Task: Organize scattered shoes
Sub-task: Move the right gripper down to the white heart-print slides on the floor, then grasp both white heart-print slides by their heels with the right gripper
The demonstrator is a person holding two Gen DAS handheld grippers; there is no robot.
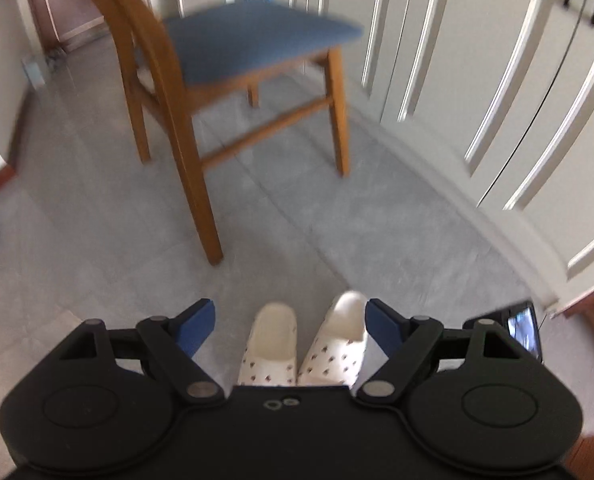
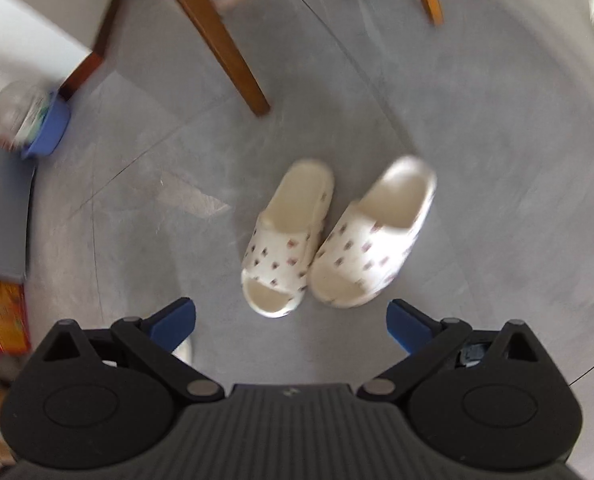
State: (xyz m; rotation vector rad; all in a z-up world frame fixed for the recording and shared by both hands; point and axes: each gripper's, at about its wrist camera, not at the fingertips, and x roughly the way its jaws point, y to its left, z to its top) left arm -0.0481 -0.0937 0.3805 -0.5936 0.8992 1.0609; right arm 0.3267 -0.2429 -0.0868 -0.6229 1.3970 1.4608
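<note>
Two white slippers with small dark prints lie side by side on the grey floor, toes towards me. In the right wrist view the left slipper and the right slipper lie just ahead of my open, empty right gripper. In the left wrist view the same left slipper and right slipper lie below and between the spread blue pads of my open, empty left gripper, partly hidden by its body.
A wooden chair with a blue seat stands ahead on the floor; its legs show beyond the slippers. White panelled doors run along the right. A blue tub and a red box lie at the left.
</note>
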